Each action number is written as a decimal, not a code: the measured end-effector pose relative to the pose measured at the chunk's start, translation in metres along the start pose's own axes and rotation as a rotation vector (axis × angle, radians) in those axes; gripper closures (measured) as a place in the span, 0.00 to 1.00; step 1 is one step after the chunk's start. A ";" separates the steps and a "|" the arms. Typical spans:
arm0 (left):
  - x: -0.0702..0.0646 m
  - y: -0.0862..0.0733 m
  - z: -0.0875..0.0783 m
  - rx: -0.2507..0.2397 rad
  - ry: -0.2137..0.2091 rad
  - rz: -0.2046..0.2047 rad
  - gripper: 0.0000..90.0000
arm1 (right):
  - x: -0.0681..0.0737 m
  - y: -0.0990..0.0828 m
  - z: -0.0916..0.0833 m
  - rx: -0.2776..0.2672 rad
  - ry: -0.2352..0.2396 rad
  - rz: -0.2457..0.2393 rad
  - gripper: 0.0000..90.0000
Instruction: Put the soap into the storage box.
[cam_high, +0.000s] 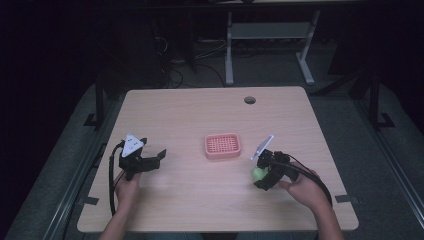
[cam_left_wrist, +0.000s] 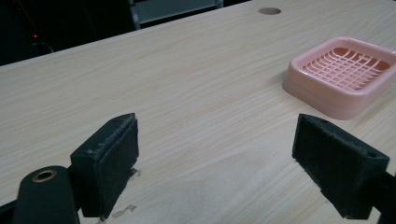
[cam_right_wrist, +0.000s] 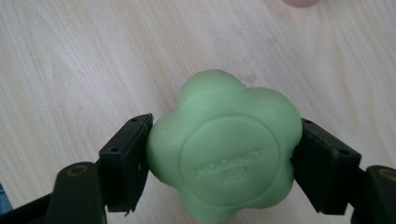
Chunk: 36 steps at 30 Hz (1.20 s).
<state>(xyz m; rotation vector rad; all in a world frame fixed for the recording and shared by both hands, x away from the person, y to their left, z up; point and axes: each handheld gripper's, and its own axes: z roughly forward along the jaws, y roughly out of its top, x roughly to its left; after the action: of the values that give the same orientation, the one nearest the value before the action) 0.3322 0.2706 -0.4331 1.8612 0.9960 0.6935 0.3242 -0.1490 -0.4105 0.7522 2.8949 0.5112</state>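
Two grippers are seen over a pale wooden table (cam_high: 200, 200), one held in each of a person's hands. At the left, the left gripper (cam_high: 156, 157) is held low near the table's left side, its jaws spread wide with nothing between them; in the left gripper view bare wood is seen between the two black pads (cam_left_wrist: 109, 163). It is kept well apart from the work.

Near the middle of the table a pink soap dish (cam_high: 222, 145) is set flat, with a slotted grid for its floor. Nothing is seen lying in it; the grid is bare in the left gripper view (cam_left_wrist: 348, 70).

To the right, just beside the dish and a little nearer the person, a green flower-shaped soap (cam_right_wrist: 224, 147) is pinched by the right gripper (cam_right_wrist: 222, 161), one pad pressed against each side. The stamped face is turned toward the camera; the lettering is too faint to be read. Whether the soap is lifted clear of the table or resting on it cannot be told.

The step in hand is judged to be the carry: the soap is gripped and not yet delivered. The next move calls for a short travel leftward over the dish rim, the soap kept level, then a lowering onto the grid before the jaws are released.
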 end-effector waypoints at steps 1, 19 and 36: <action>0.000 0.000 0.000 0.000 0.000 0.001 0.16 | -0.001 0.001 -0.001 -0.001 0.003 -0.001 0.29; 0.001 -0.001 0.001 -0.005 0.001 -0.016 0.16 | -0.015 0.029 -0.007 -0.028 0.015 -0.007 0.29; 0.001 -0.001 0.001 -0.001 -0.003 -0.018 0.16 | -0.026 0.052 -0.008 -0.036 0.029 -0.015 0.29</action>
<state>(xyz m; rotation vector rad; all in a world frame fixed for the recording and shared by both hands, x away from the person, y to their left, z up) 0.3331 0.2715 -0.4345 1.8498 1.0094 0.6802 0.3689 -0.1210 -0.3843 0.7239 2.9066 0.5761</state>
